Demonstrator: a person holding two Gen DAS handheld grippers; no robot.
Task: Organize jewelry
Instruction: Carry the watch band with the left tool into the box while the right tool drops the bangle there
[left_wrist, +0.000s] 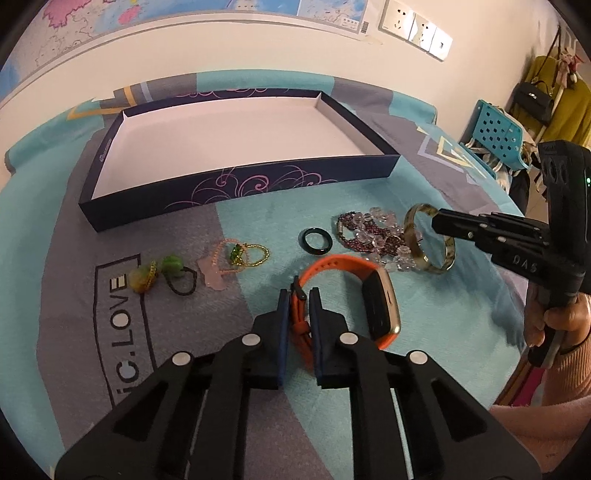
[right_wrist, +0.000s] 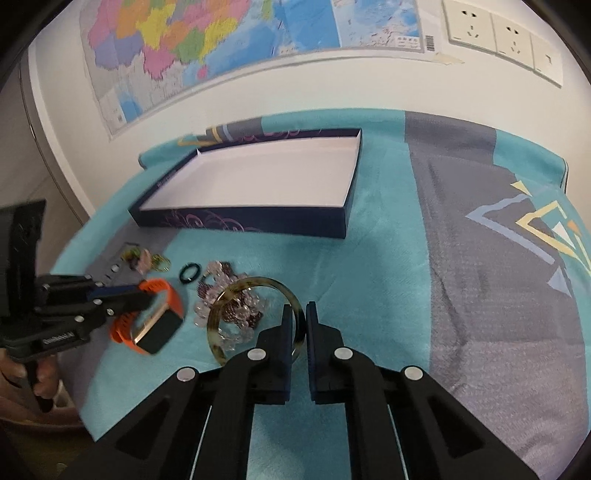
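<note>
The left gripper (left_wrist: 299, 295) is closed on the orange strap of the smartwatch (left_wrist: 373, 299), its two blue-padded fingers pinching the band near the buckle. The right gripper (right_wrist: 299, 310) is closed on the rim of the mottled bangle (right_wrist: 225, 306), which tilts up off the cloth over the bead bracelets (left_wrist: 369, 232).

Taking the smartwatch as the landmark: its dark, gold-edged face lies to the right of the left gripper's fingers, and the strap loops away behind it. Just beyond the watch lies a dark green ring (left_wrist: 317, 242), flat on the cloth. To the right of the ring is the heap of purple and clear bead bracelets, touching the bangle. To the left of the watch are a pink pendant with thin gold and pink rings (left_wrist: 236, 258), and further left two green bead charms on a black cord (left_wrist: 159, 275).

Well beyond the watch sits the shallow navy box (left_wrist: 258, 181) with white inside. Everything rests on a teal and grey cloth (left_wrist: 443, 302).
</note>
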